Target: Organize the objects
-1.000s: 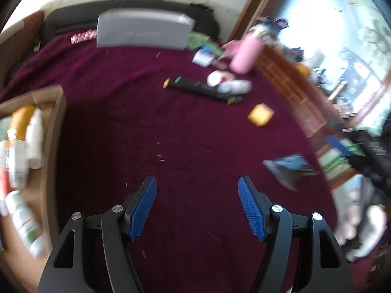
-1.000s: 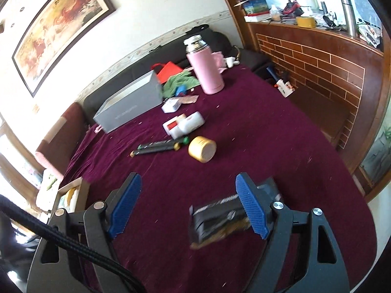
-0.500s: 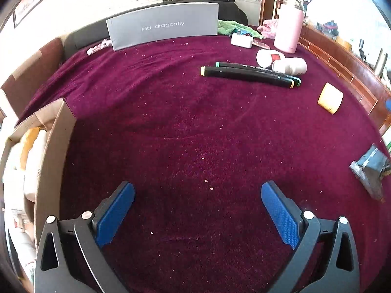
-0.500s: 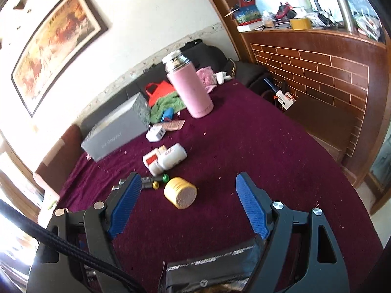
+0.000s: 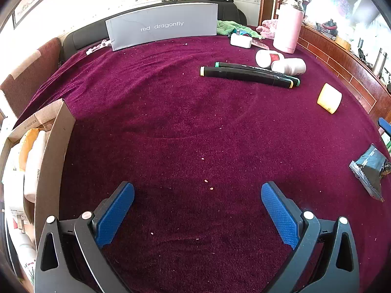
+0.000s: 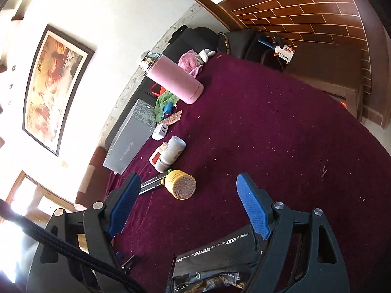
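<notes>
left wrist view: the left claw hangs over bare maroon cloth on the bench, its jaws just spread wide with nothing between them, probably freed for the next pick. the cardboard box at the left edge already holds white bottles and an orange packet, so it looks like the collecting spot. two black markers, white bottles and a yellow jar lie scattered far off; a dark snack packet sits at the right.

right wrist view: the right claw stands apart and empty, tilted, above the snack packet, with the yellow jar ahead.
</notes>
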Motion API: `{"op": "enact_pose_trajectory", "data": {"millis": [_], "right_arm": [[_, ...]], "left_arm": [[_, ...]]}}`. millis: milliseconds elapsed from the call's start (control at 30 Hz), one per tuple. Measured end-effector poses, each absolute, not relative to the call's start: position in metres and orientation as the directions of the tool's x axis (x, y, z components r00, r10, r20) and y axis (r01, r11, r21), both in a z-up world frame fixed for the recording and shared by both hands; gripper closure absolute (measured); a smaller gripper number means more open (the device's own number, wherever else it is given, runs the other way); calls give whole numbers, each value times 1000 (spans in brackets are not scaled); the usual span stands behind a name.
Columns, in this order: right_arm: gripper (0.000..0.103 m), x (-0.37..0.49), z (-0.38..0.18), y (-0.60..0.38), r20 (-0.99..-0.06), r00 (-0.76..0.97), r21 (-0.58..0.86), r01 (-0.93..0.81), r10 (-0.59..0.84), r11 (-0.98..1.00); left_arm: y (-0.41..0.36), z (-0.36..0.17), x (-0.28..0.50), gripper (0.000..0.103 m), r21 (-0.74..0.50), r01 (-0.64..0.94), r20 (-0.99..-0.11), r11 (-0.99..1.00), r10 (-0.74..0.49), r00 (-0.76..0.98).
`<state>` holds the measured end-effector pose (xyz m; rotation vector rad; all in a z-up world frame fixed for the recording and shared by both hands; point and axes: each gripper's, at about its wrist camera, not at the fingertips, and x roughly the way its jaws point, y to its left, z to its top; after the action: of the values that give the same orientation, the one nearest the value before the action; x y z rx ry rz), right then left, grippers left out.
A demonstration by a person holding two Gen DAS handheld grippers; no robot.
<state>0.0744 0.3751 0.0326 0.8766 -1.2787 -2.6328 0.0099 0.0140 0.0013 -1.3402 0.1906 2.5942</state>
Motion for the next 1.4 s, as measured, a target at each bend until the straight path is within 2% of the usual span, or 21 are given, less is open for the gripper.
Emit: {"op": "enact_pose_trajectory", "data": {"millis": [267,800,1400], "right_arm": [[22,83,25,396,-457,-852,763,-229,-253,-605],[22,70,9,397,-446,-817,817,-205,-365,-538],[21,80,8,411,-458,-848,810,-273,-268,-519]], "left_arm": [[14,1,10,1,16,-249,-816,-968,131,-562],[14,1,10,1,16,-249,-816,-968,131,-563],[15,0,8,1,16,-248,-816,-969,130,-563]]}}
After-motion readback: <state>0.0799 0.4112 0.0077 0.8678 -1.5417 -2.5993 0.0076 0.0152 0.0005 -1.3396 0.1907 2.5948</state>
